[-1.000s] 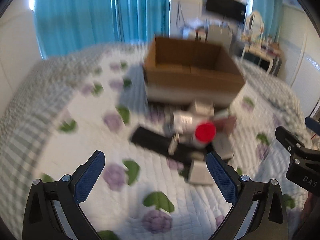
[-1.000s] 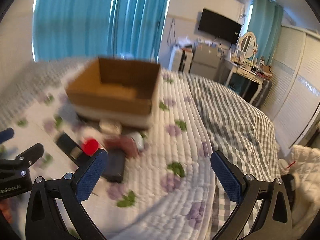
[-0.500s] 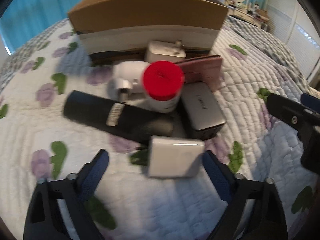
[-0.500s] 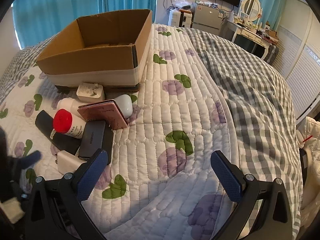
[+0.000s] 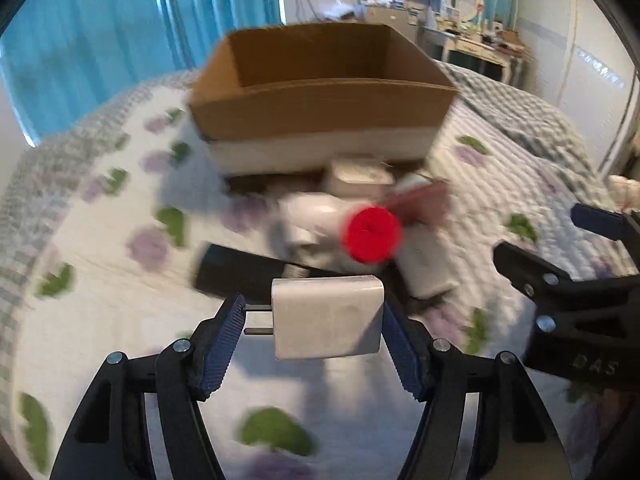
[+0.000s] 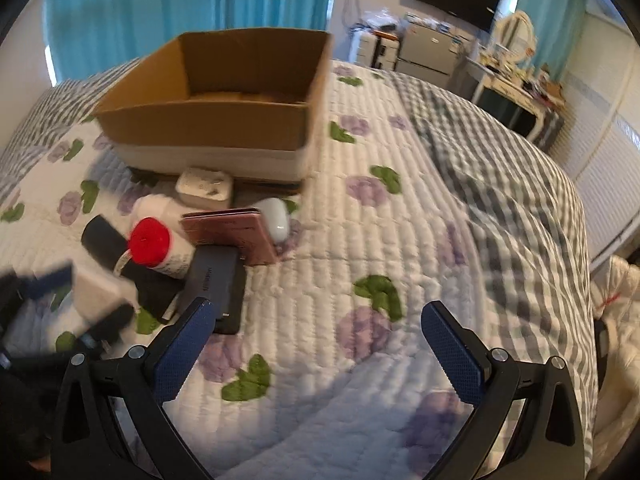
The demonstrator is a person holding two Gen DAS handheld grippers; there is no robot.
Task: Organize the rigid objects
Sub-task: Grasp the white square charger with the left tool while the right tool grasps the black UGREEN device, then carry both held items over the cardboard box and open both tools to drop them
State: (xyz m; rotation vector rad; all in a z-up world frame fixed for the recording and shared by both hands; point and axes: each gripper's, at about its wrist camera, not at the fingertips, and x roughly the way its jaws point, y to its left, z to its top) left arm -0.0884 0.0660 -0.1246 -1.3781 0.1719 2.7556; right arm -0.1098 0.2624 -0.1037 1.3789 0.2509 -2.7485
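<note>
My left gripper is shut on a white plug adapter and holds it above the quilt, prongs pointing left. Behind it lie a red-capped white bottle, a black bar-shaped case and other small items in front of an open cardboard box. In the right wrist view my right gripper is open and empty over the quilt. The pile shows there: the bottle, a pink wallet, a dark power bank, a white earbud case, a second white adapter, and the box.
The floral quilt covers the bed, with a grey checked blanket to the right. Teal curtains, a TV and a dresser stand at the back of the room. The right gripper shows at the right edge of the left wrist view.
My left gripper dropped to the pile, closed on the white plug adapter and lifted it off the quilt. My right gripper stayed open and shifted slightly.
</note>
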